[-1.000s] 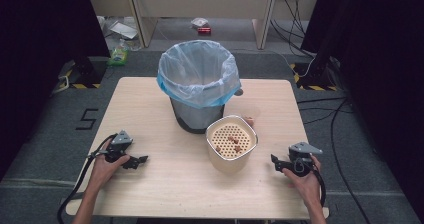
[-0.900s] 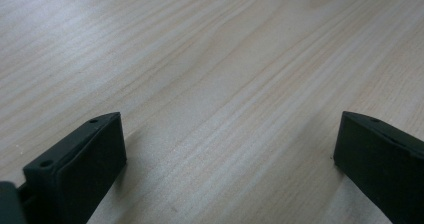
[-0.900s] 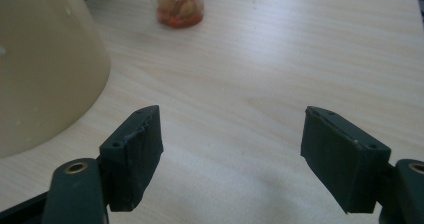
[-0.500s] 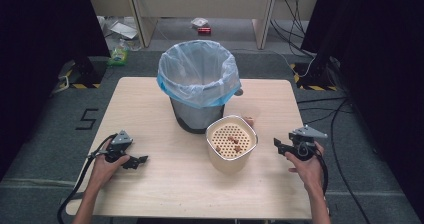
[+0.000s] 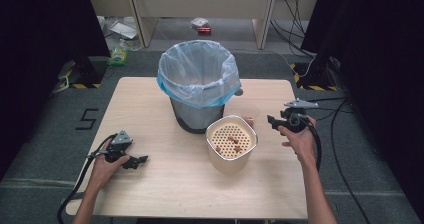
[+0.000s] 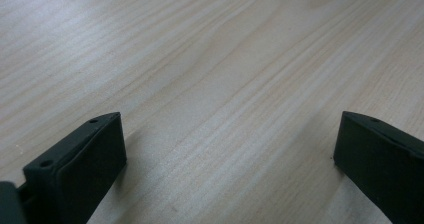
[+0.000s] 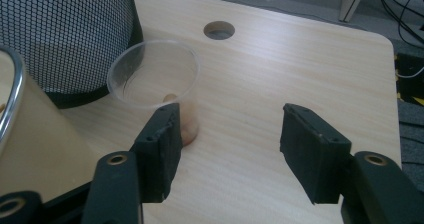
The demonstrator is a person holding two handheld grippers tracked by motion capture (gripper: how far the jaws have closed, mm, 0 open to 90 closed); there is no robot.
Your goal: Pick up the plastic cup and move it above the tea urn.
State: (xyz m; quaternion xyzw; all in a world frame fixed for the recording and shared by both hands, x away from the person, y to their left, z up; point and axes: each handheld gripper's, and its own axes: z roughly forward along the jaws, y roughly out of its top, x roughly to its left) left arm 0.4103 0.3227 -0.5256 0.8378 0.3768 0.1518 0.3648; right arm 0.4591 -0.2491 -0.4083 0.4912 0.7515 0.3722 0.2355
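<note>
A clear plastic cup (image 7: 152, 74) stands on the wooden table (image 5: 150, 104) beside the mesh bin, with small tan pieces (image 7: 188, 128) at its bottom. In the high view the cup (image 5: 248, 120) sits just behind a cream container (image 5: 231, 144) whose perforated insert holds several brown bits. My right gripper (image 5: 271, 122) is open and points left at the cup from a short way off; in its own view the right gripper (image 7: 232, 121) has its left jaw just in front of the cup. My left gripper (image 5: 139, 161) rests open at the table's front left, and the left gripper (image 6: 230, 134) has bare wood between its jaws.
A black mesh bin (image 5: 199, 79) lined with a blue bag stands at the table's middle back; its mesh wall (image 7: 65, 34) is close on the left in the right gripper view. A round cable hole (image 7: 219, 30) lies behind the cup. Cables (image 5: 330, 134) trail off the right edge.
My right gripper has moved away from the front edge, forward and slightly left, up to the cup beside the cream container. The left gripper has stayed put.
</note>
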